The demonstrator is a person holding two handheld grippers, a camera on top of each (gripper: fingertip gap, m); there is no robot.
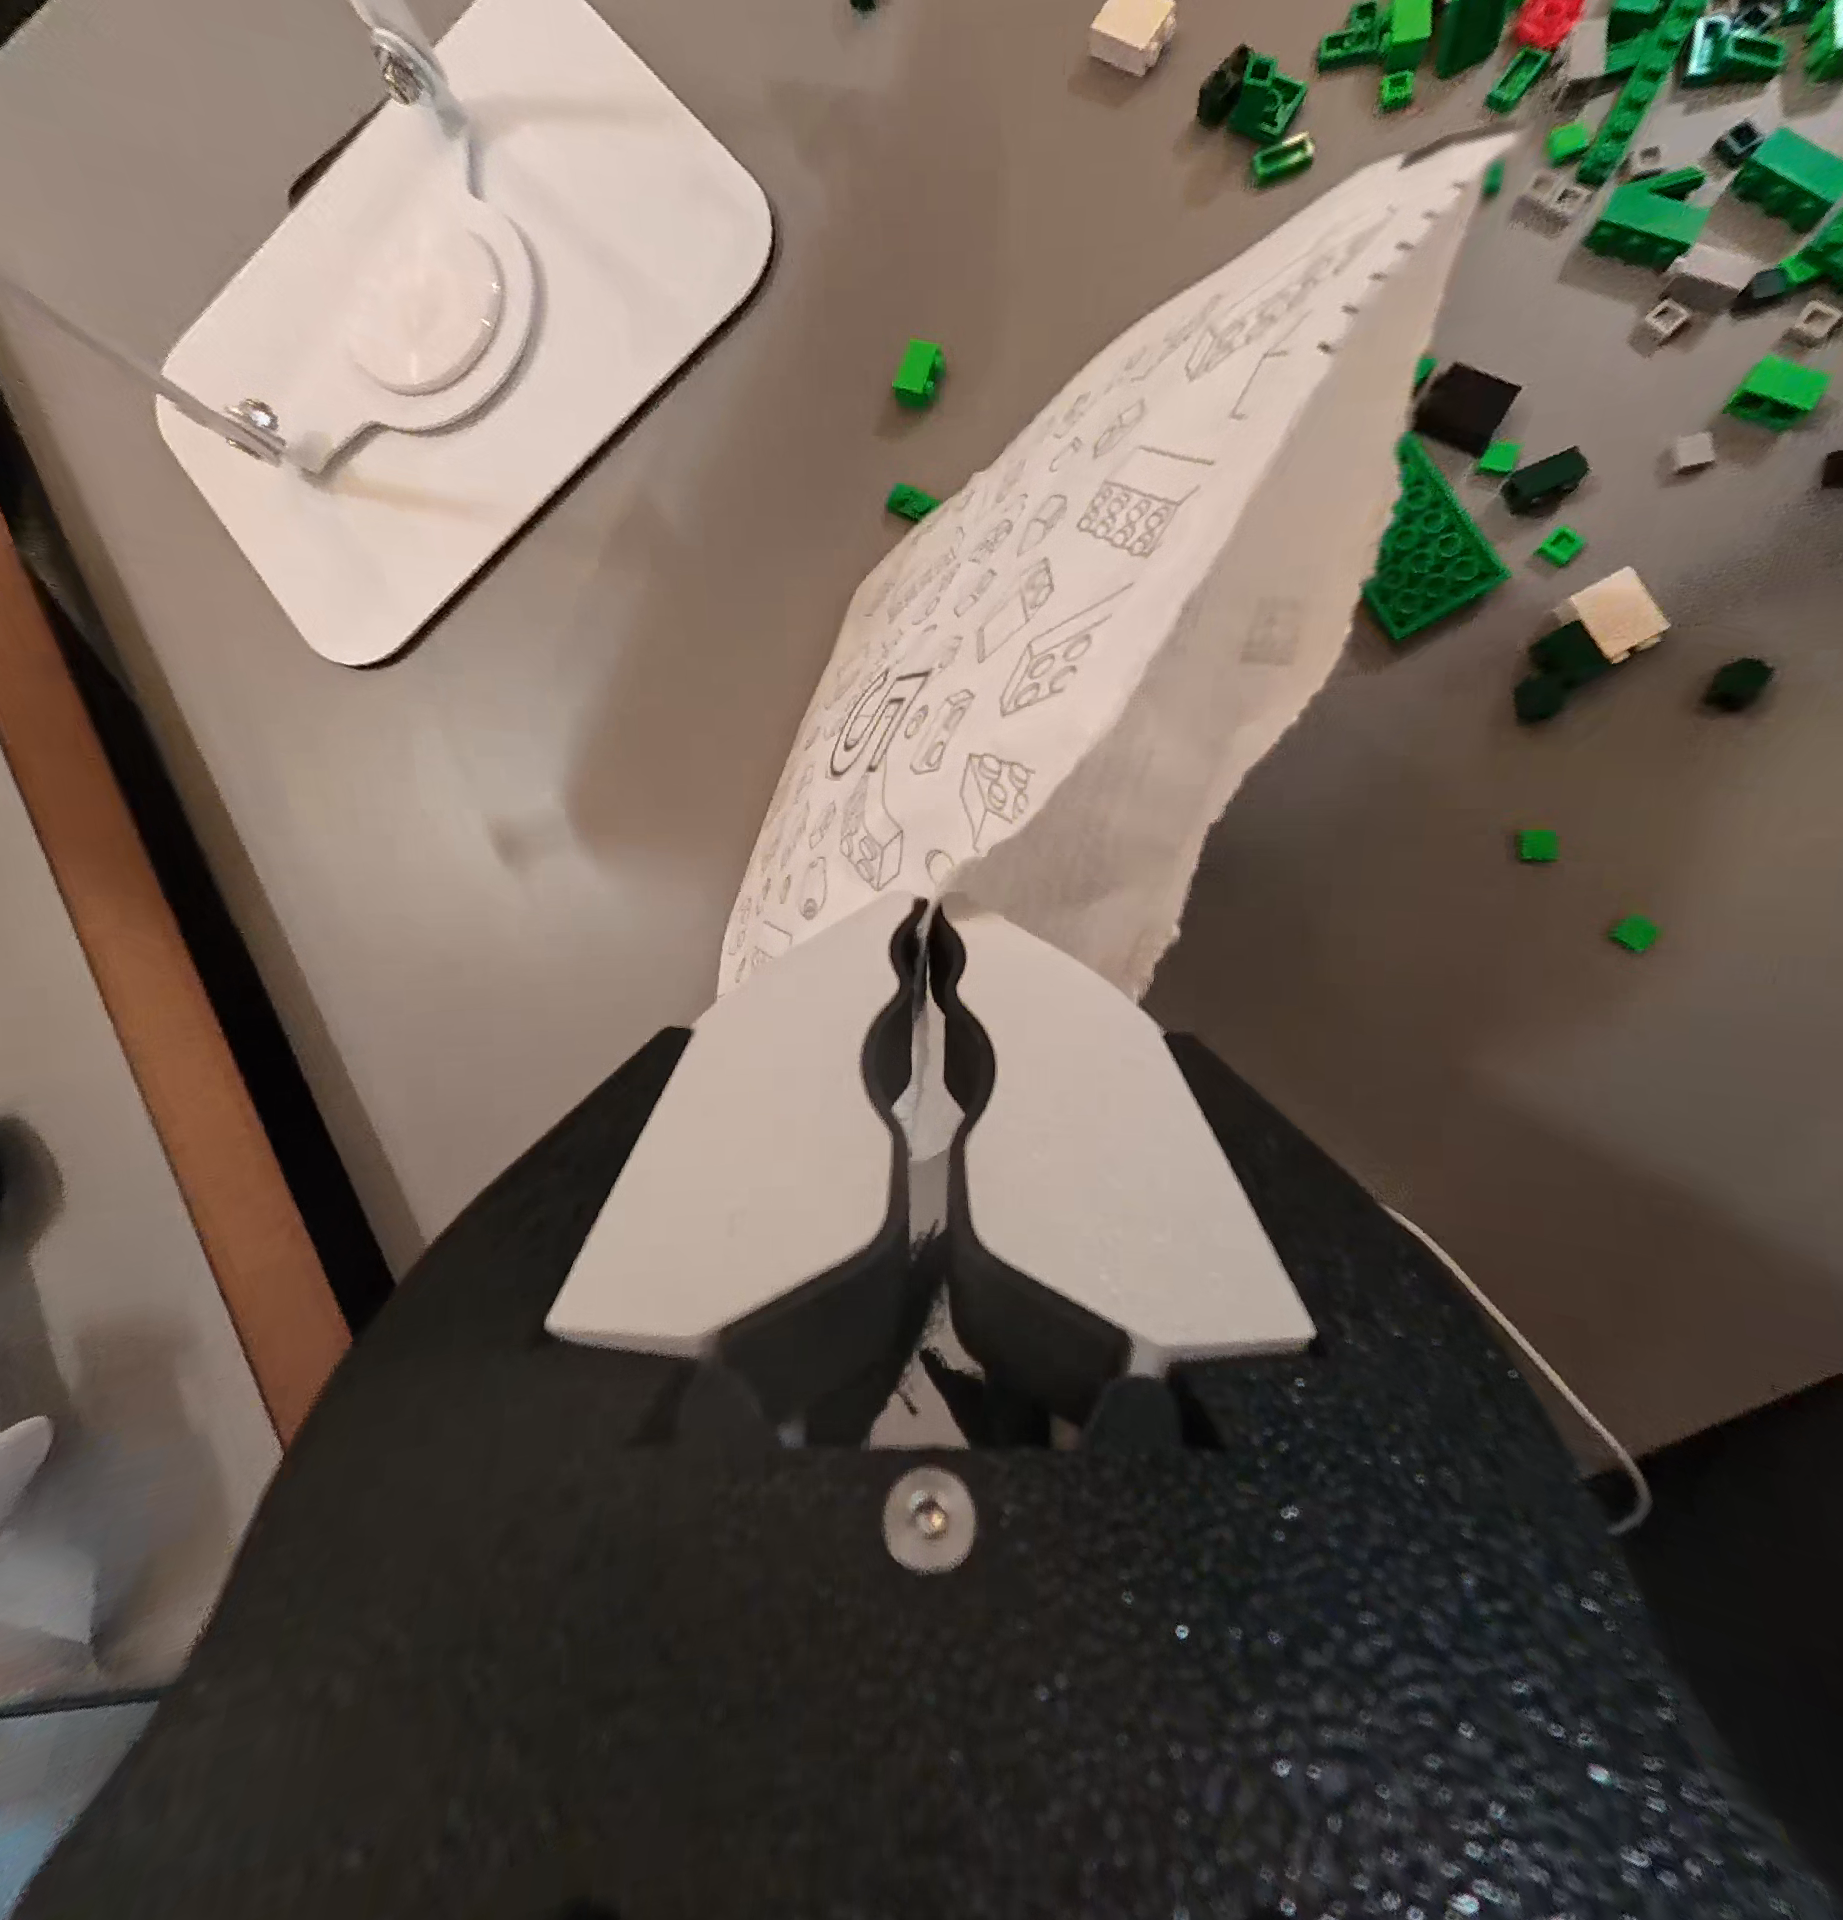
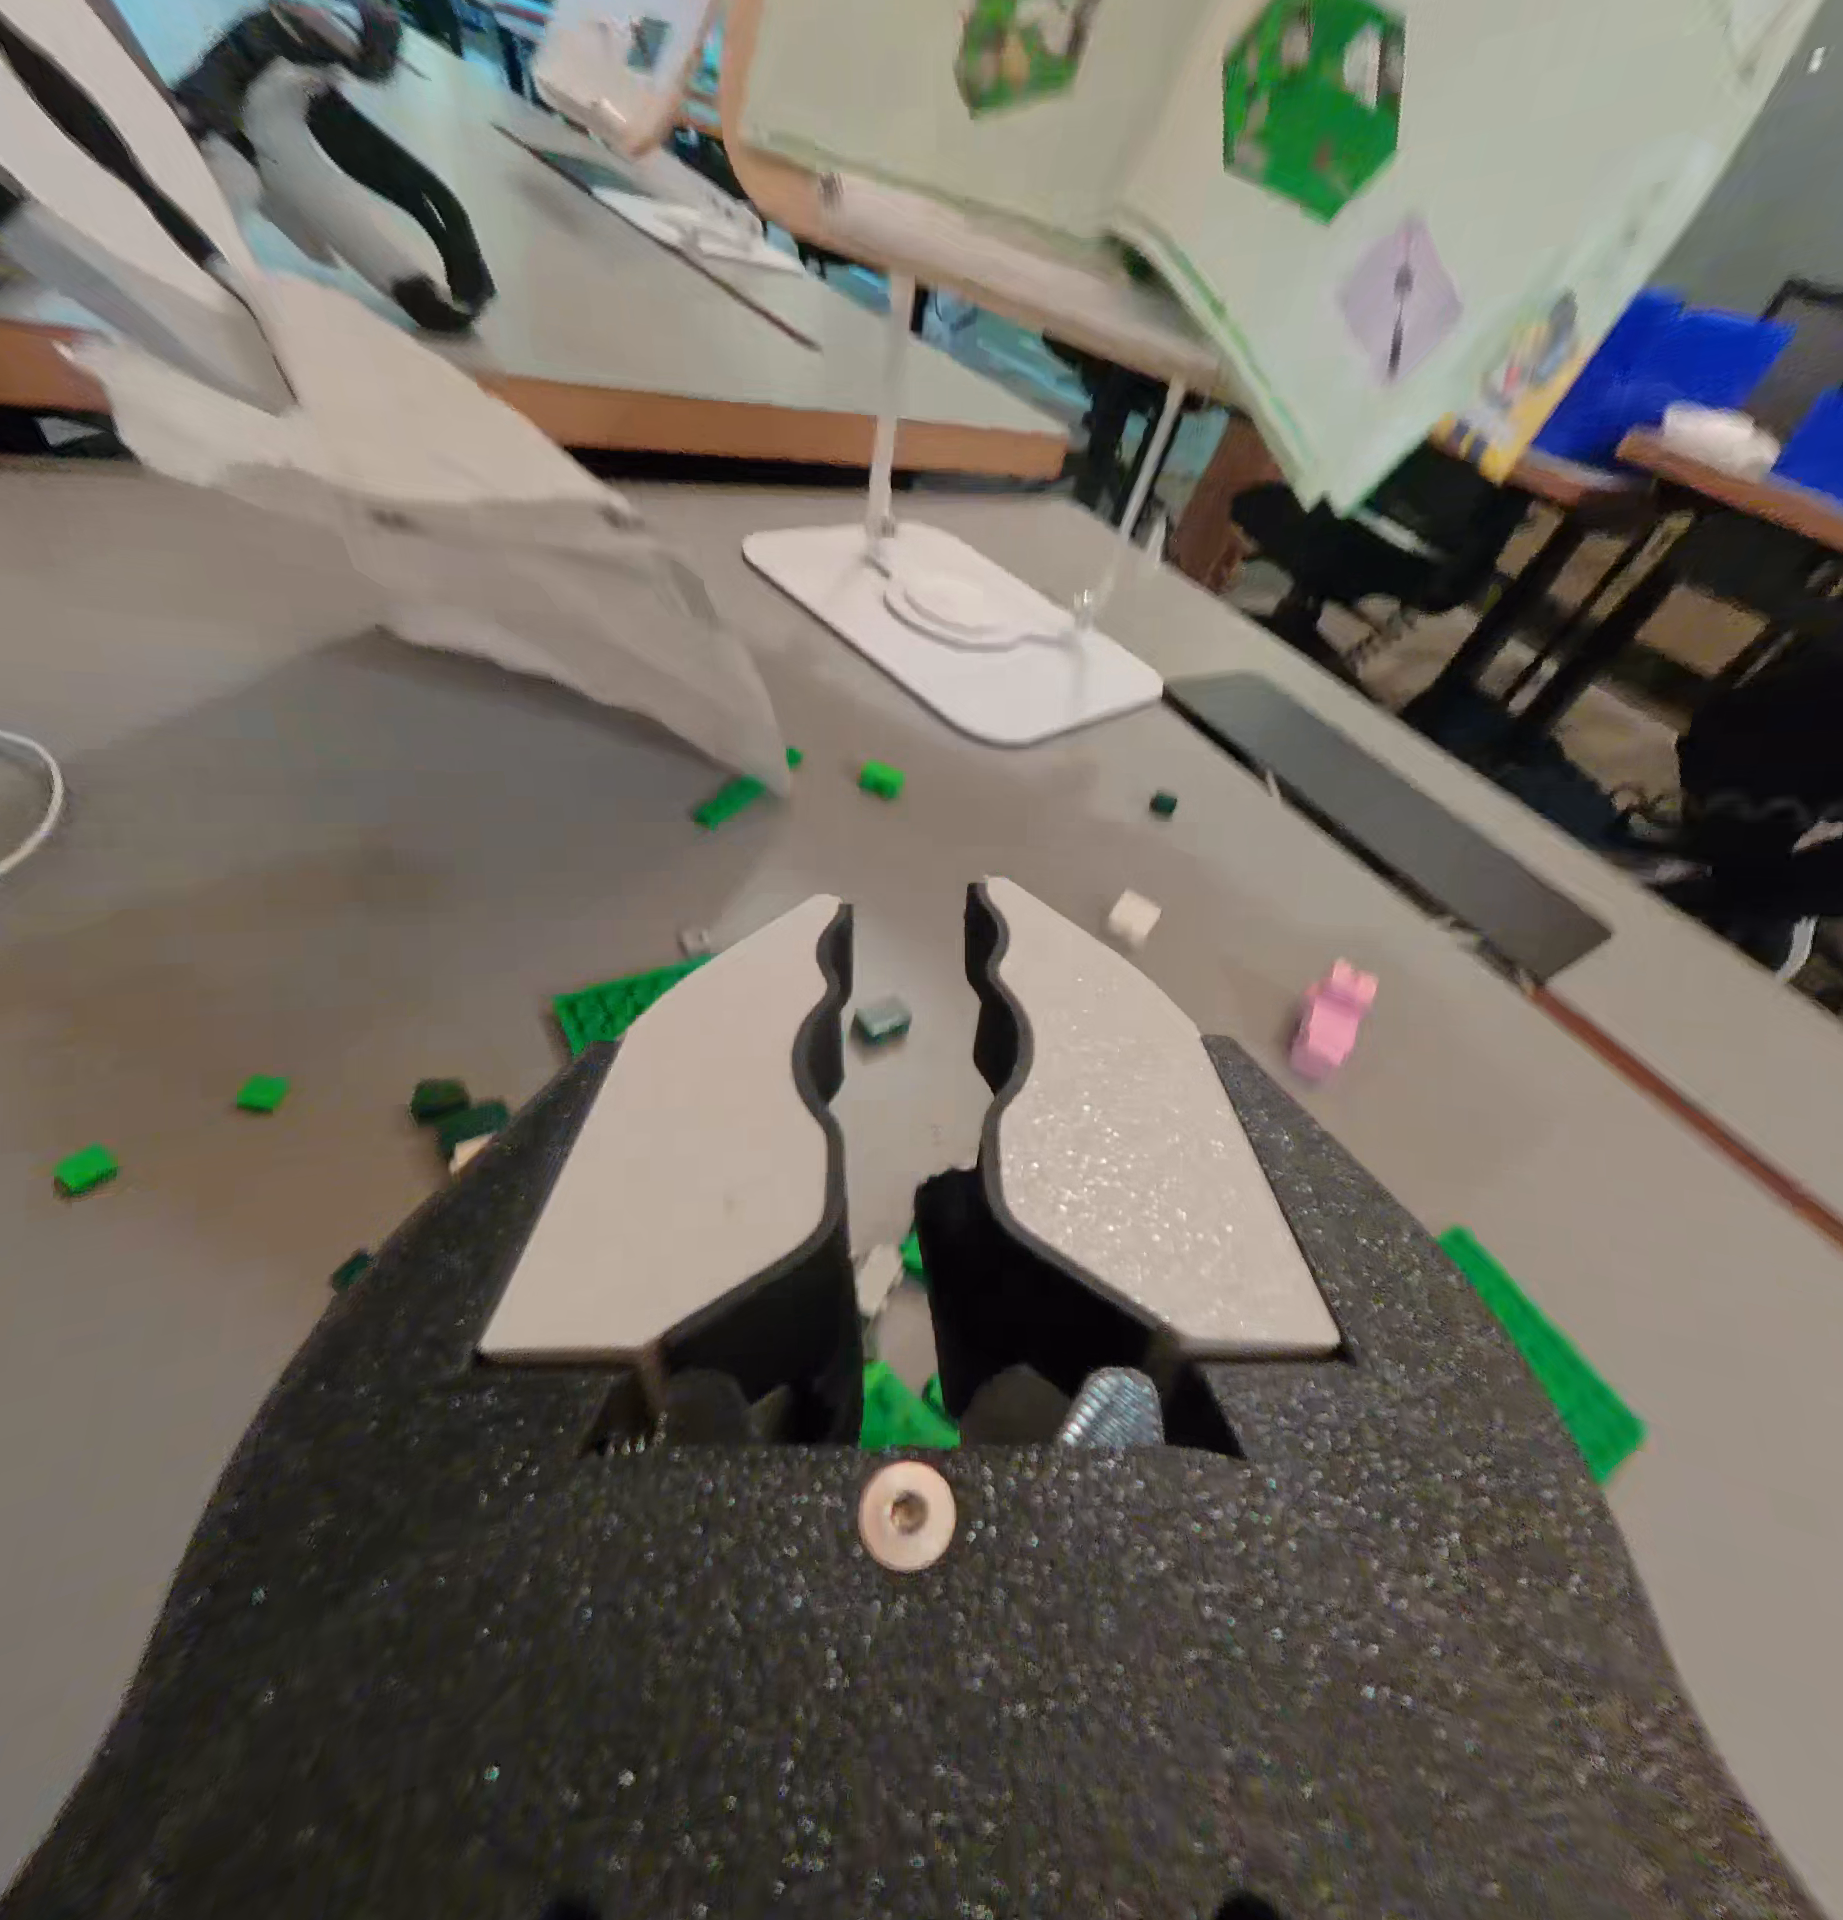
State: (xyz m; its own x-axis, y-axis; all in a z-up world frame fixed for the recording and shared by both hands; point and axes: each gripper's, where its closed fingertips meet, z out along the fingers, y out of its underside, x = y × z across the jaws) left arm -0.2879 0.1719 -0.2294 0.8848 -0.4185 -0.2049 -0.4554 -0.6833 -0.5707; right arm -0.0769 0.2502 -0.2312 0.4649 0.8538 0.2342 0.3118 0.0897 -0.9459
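My left gripper (image 1: 927, 920) is shut on the edge of a white paper bag (image 1: 1104, 582) printed with brick outlines and holds it tilted above the grey table (image 1: 584, 790). The same bag shows in the right wrist view (image 2: 460, 540), hanging from the other gripper at the upper left, its far corner touching the table near small green bricks (image 2: 730, 802). My right gripper (image 2: 909, 914) is open and empty, low over the table. A small grey-green brick (image 2: 882, 1019) lies on the table between its fingers. A green plate (image 2: 626, 1003) lies just left of them.
Many loose green, black and white bricks (image 1: 1644, 229) lie scattered at the right. A white stand base (image 1: 460, 343) with clear rods stands on the table (image 2: 958, 634) and holds an open booklet (image 2: 1312, 187). A pink piece (image 2: 1332, 1023), a white cable (image 2: 23, 810) and a table edge (image 2: 1727, 1174) are nearby. Left tips to right tips: about 25 cm. Measured from the fingertips, the pink piece (image 2: 1332, 1023) is 20 cm or so from the right gripper and 35 cm from the left.
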